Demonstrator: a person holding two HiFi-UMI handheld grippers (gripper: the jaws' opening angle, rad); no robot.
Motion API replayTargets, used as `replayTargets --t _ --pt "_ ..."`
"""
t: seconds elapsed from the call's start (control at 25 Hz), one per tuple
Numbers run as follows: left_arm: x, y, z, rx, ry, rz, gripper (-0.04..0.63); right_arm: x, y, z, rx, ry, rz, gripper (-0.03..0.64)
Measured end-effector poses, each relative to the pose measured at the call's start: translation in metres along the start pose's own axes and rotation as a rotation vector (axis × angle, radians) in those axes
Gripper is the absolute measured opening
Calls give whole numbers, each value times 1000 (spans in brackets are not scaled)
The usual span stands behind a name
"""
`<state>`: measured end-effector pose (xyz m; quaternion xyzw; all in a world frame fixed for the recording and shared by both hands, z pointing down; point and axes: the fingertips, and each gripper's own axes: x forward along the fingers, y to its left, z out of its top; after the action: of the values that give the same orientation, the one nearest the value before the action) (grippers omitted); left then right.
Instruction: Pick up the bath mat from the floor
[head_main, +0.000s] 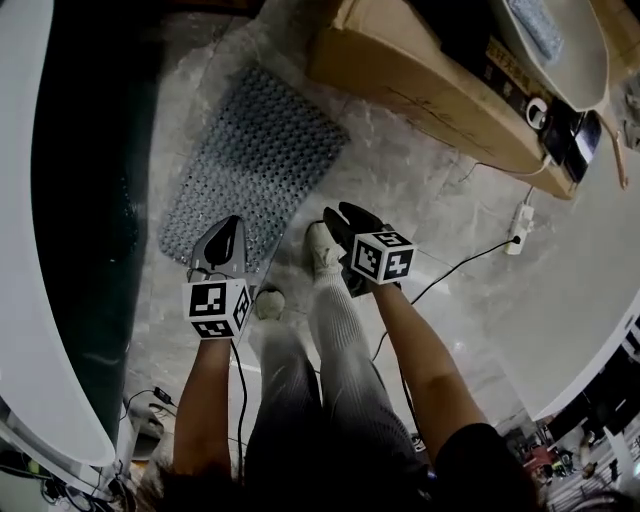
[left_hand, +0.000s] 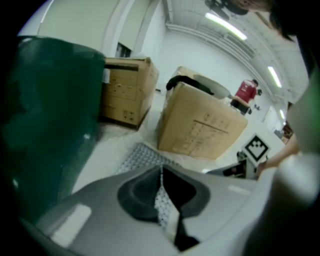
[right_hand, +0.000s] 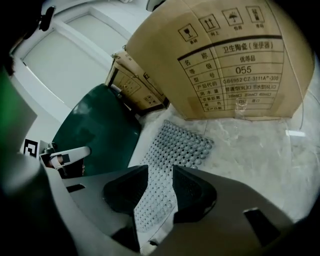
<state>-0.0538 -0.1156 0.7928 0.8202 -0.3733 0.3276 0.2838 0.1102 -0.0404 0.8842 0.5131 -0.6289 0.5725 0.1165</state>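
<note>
The grey bath mat (head_main: 260, 150), covered in small bumps and holes, lies flat on the marble floor. My left gripper (head_main: 229, 226) hangs over the mat's near left corner. In the left gripper view its jaws (left_hand: 161, 174) leave only a narrow slit; the mat (left_hand: 137, 156) shows in it, and I cannot tell if the pads press on it. My right gripper (head_main: 338, 214) hangs beside the mat's near right edge. In the right gripper view its jaws (right_hand: 161, 175) stand apart and are opening, with the mat (right_hand: 182, 142) visible through the gap.
A dark green tub with a white rim (head_main: 80, 200) runs along the mat's left side. A large cardboard box (head_main: 420, 80) stands beyond it at the right. The person's feet (head_main: 322, 250) stand by the mat's near edge. A power strip and cable (head_main: 518, 228) lie further right.
</note>
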Motion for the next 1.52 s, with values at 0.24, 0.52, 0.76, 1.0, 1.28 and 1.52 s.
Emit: replayTargets --t 0.24,0.52,0.76,1.0,1.28,1.52 --pt "52 3 -31 16 9 -22 18 44 -39 -7 45 -30 -29 149" --pt "111 22 -54 43 -12 -25 18 90 -77 -21 82 -52 -29 155" --pt "146 32 -73 59 -20 -29 18 118 -101 -37 107 -50 -21 164" --pt "170 40 -91 55 -33 -17 17 140 -117 -46 154 -48 9 184" --pt "179 48 -109 35 -34 -2 17 156 -120 -46 186 -71 84 192" --pt "184 56 -111 34 -48 3 17 171 -127 -43 242 -86 92 184"
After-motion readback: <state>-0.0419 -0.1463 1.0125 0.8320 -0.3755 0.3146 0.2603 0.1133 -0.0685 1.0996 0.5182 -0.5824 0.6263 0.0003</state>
